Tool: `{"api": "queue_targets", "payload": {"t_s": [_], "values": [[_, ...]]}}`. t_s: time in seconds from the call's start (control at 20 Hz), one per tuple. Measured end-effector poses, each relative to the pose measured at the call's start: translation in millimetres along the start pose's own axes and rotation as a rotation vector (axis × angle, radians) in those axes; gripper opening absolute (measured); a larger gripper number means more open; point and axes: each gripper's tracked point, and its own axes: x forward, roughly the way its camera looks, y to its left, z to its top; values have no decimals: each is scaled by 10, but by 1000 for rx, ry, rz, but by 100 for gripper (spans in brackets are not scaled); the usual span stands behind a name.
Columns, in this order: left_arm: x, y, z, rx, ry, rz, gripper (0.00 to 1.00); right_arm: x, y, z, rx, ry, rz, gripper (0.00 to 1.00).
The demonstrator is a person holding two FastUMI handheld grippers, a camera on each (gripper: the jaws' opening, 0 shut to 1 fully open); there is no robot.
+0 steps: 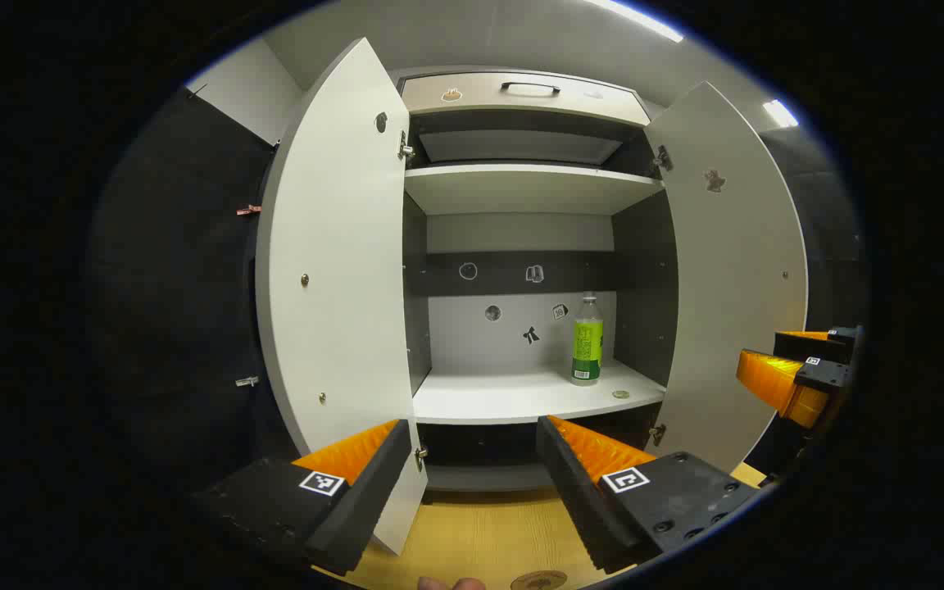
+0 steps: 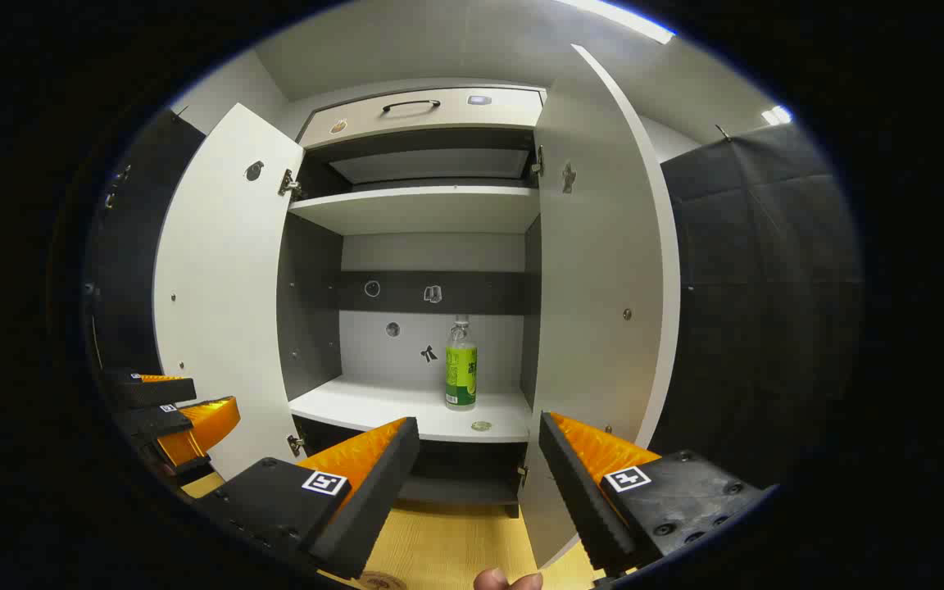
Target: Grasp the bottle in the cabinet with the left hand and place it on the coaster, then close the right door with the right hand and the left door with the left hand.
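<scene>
A clear bottle [image 1: 587, 340] with a green label stands upright at the right of the cabinet's lower shelf [image 1: 521, 393], also seen in the right gripper view [image 2: 461, 365]. Both doors are swung wide: the left door [image 1: 333, 287] [image 2: 218, 295] and the right door [image 1: 734, 270] [image 2: 603, 270]. My left gripper [image 1: 470, 424] is open in front of the cabinet, well short of the bottle, with nothing between its fingers. My right gripper [image 2: 480, 422] is open too, beside the right door's edge. A round coaster [image 1: 539, 580] lies on the wooden table near me.
A small round disc [image 1: 620, 394] lies on the shelf in front of the bottle. Above are an upper shelf [image 1: 521, 176] and a drawer with a dark handle [image 1: 529, 86]. The wooden tabletop [image 1: 480, 533] runs under the cabinet. A person's fingertip [image 2: 509, 580] shows at the bottom edge.
</scene>
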Motion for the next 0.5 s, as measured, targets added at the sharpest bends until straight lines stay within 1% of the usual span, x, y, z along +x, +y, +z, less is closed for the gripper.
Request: {"api": "queue_targets", "payload": {"t_s": [0.25,0.5], "values": [[47,-114,80,-22,-21,-32,98,-38,-47,42,-4,-6,-18,98],[161,-337,145,1,-29,-87,98,-80,-92,126,22,-17,-22,98]]}}
